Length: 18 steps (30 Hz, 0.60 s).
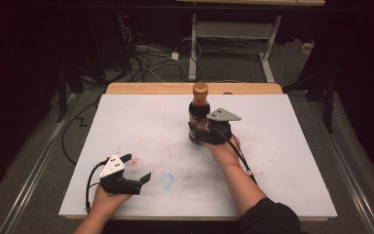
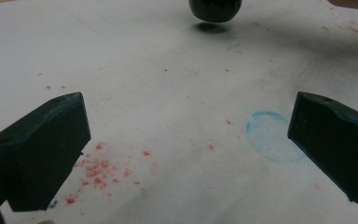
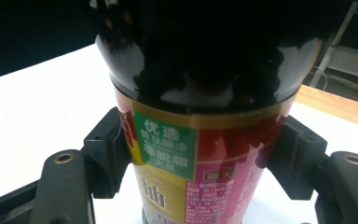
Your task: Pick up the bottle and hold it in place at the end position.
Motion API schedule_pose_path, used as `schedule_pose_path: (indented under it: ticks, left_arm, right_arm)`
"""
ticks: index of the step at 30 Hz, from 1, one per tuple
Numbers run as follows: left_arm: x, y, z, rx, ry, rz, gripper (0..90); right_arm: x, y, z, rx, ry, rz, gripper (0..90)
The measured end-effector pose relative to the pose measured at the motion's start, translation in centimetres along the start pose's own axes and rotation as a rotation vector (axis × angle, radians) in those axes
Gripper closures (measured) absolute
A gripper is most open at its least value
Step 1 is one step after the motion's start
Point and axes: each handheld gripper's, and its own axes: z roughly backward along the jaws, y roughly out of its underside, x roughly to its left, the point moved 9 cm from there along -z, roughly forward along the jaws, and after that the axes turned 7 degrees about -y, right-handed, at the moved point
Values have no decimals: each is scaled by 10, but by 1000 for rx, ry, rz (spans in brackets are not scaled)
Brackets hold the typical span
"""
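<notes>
There is one dark sauce bottle (image 1: 199,110) with an orange-brown cap (image 1: 200,89), and it stands upright toward the far side of the white table (image 1: 141,122), at about 1 o'clock from the table's middle. In the left gripper view its round bottom (image 2: 215,9) looks a little bit off the table, with a shadow under it. The right gripper (image 1: 202,130) comes at the bottom part of the bottle from 5 o'clock. Its two jaws are spread fairly wide and press on both sides of the bright label (image 3: 186,158), so it is pinching the bottle. Nothing stands close around the bottle. One light blue ring mark (image 1: 166,181) is drawn on the table, well apart from the bottle at about 7 o'clock from it, and little red specks (image 2: 98,170) lie near that mark. One left gripper (image 1: 137,171) rests near the close edge of the table, at about 9 o'clock from the blue ring. Its jaws are spread wide apart and hold nothing. There are two grippers in all. Past the far edge of the table, cables (image 1: 146,58) lie on the floor.
</notes>
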Motion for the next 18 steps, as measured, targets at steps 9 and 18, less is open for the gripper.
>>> schedule_pose_path:
  ticks: [9,18]
  left_arm:
    - [1,3,3,28,19,-47,0]
    - [1,3,3,28,18,-48,0]
  right_arm:
    - [-4,7,-10,19,-6,-17,320]
    - [-2,13,-12,25,-11,-12,315]
